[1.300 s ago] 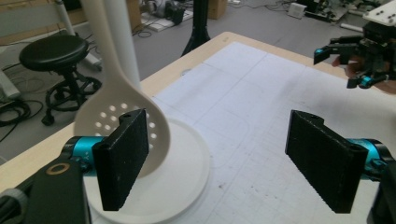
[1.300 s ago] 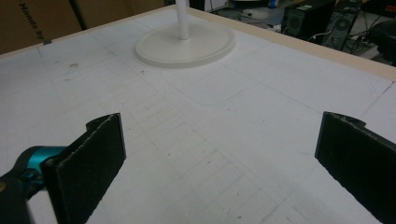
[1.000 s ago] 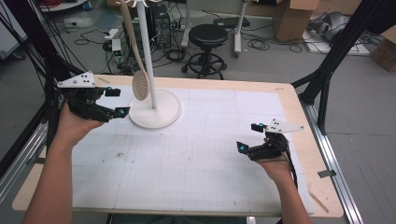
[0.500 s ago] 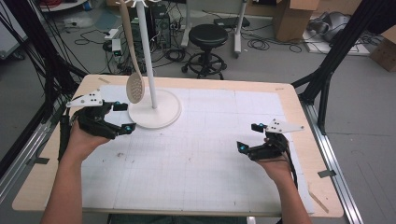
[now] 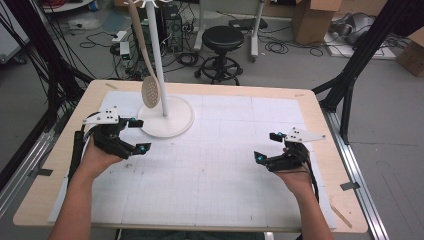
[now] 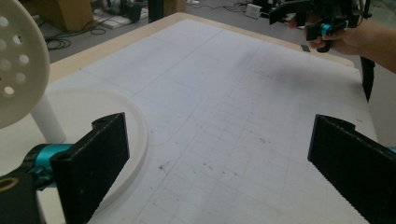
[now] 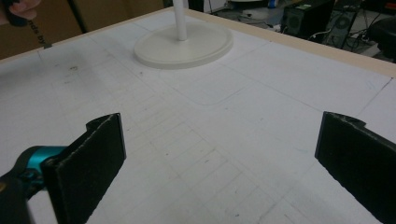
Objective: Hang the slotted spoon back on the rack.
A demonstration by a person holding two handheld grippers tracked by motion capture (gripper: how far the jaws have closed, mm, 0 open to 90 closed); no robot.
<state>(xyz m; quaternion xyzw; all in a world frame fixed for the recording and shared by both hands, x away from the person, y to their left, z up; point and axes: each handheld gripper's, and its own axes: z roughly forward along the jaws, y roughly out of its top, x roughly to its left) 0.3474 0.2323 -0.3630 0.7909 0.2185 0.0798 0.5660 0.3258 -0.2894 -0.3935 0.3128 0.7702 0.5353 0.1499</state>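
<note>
Both tongs, left [image 5: 134, 136] and right [image 5: 268, 147], gape empty; the slotted spoon [image 5: 150, 92] beyond the left looks light, stiff; grip its handle.

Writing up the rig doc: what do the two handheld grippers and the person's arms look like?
Both the left gripper and the right gripper are black, with flat ribbed jaws, teal accents and a grey three-cornered plate on top. A black cable trails from each. The forearms are bare, with no sleeves in view.

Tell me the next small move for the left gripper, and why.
Probably lift the left gripper up toward the slotted spoon hanging on the white stand. The fingers are wide open with nothing between them, low over the mat beside the stand's base, and the spoon's bowl hangs just above. The right gripper sits far off.
</note>
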